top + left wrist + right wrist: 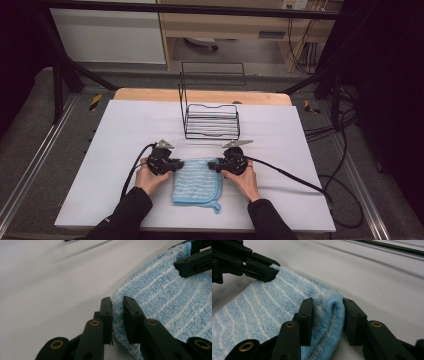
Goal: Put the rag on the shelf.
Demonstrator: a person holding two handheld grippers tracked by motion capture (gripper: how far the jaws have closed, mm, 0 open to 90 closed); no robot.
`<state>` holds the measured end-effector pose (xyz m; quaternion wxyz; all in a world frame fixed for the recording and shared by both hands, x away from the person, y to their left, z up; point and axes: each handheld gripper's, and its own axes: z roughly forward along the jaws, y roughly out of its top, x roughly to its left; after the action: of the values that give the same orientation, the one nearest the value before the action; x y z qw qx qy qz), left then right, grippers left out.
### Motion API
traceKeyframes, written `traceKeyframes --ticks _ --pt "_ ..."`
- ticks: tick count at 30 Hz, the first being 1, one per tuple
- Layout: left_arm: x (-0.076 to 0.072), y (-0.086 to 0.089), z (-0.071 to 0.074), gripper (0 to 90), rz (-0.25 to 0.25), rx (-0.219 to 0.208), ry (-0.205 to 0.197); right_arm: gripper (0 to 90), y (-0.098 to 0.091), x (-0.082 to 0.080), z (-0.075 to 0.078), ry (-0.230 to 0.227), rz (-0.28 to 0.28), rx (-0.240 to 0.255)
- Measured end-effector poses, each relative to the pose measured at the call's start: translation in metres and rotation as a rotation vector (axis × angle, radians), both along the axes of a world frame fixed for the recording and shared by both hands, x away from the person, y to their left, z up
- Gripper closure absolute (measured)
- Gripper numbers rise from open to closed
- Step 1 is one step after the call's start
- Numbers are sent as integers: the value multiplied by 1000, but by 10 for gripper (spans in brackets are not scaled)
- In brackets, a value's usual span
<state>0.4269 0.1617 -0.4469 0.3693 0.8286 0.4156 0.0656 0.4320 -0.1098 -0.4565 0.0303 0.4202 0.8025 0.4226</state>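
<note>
Nearest you, the folded blue cloth point(196, 182) lies on the white table point(120, 130), near of the wire rack point(212, 121). Your left gripper point(117, 305) pinches its far left corner; your right gripper point(327, 307) is clamped on the far right corner. This looks like the grasping step; next, lift both corners together, evenly.

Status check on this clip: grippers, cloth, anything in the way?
Left gripper shut on blue cloth, far left corner. Right gripper shut on far right corner. Cloth folded, flat on table. Wire rack stands beyond, apart.
</note>
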Motion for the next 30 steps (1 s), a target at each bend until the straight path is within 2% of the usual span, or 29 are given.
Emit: traceKeyframes --ticks 6,15,20,25,28,30 --pt "1 1 0 775 -2 -5 2 725 1 1 -1 47 -7 31" --pt "1 2 1 805 8 -24 19 782 0 0 1 50 -22 39" --pt "-1 3 5 815 4 -27 8 793 -2 -2 5 51 -25 42" --pt "-4 8 14 817 -6 -60 -10 796 -3 -5 11 40 -22 61" --pt "-7 10 20 817 -8 -76 -26 796 -5 -7 16 27 -20 79" --pt "-9 11 25 817 -11 -80 -51 797 -6 -9 19 18 -20 89"
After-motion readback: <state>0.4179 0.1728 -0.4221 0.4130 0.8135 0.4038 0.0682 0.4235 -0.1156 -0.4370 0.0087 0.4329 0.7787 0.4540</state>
